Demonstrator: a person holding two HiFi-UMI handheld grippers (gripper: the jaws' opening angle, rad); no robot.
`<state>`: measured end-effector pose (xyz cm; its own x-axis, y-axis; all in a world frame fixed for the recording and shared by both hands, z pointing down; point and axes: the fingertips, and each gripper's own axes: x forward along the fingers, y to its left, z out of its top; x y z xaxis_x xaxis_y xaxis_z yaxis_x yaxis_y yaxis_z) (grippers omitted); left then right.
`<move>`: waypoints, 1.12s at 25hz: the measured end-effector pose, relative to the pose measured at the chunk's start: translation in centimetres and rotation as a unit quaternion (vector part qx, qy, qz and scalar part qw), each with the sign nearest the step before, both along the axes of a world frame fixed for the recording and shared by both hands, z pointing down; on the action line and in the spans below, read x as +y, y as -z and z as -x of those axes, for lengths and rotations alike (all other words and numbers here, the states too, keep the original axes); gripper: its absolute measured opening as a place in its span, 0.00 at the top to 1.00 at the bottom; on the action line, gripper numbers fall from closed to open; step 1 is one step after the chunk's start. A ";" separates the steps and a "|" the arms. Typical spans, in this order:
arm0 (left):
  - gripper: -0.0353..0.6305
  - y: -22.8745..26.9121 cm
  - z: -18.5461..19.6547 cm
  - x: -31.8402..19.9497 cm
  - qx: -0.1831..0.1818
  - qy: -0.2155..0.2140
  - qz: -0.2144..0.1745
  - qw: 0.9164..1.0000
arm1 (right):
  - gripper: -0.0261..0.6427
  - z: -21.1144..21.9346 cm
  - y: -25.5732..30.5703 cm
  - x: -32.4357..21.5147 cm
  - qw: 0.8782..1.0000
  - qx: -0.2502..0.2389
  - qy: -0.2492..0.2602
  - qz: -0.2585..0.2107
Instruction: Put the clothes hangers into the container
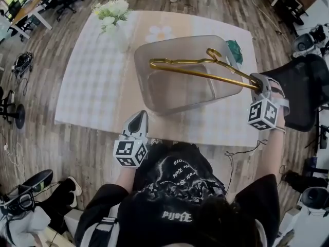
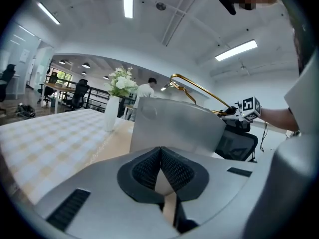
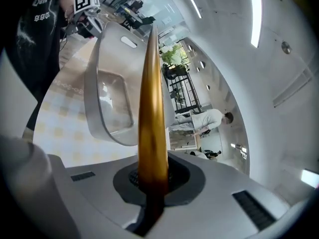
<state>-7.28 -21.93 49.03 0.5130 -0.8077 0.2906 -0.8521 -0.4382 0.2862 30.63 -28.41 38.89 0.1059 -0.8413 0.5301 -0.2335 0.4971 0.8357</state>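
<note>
The gold clothes hanger (image 1: 205, 72) is in the air over the open top of the container (image 1: 141, 81), with its hook toward the far rim and its long bar running from over the middle of the container out past the right-hand rim. In the left gripper view the hanger (image 2: 194, 86) arches clear above the container's rim (image 2: 174, 126); we cannot tell from the head view whether any part of it touches the wall. Our right gripper (image 1: 255, 81) pinches the hanger's right end, and in the right gripper view the gold bar (image 3: 152, 108) rises straight out of the clamped jaws (image 3: 152, 180) toward the container (image 3: 107, 103). Our left gripper (image 1: 138, 121) sits over the near edge of the table (image 1: 92, 86), close to the container's near wall but apart from it. Its jaws (image 2: 162, 171) are pressed together at the tips with nothing between them. The container stands on a pale checked cloth. A vase of white flowers (image 1: 114, 14) stands at the far left of the table, well apart from the container, and a black chair (image 1: 298, 91) stands beyond the table's right side.
</note>
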 end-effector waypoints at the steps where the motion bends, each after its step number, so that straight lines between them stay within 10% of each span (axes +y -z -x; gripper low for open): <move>1: 0.92 0.0 0.3 -0.2 0.004 0.016 0.004 1.000 | 0.94 -0.1 0.2 -0.6 1.000 0.013 0.007 0.003; 12: 0.92 -1.0 0.8 -0.3 0.002 0.062 0.025 0.998 | 0.94 1.2 -0.3 -4.4 0.981 0.158 0.091 0.069; 28: 0.92 -2.3 1.2 -0.2 0.023 0.097 0.044 0.994 | 0.93 5.4 -4.2 -7.9 0.948 0.228 0.160 0.154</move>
<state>-8.47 -22.09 51.36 0.3646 -0.8650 0.3447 -0.9030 -0.2381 0.3575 25.20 -36.29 43.14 0.1481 -0.6823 0.7159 0.3221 0.7177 0.6174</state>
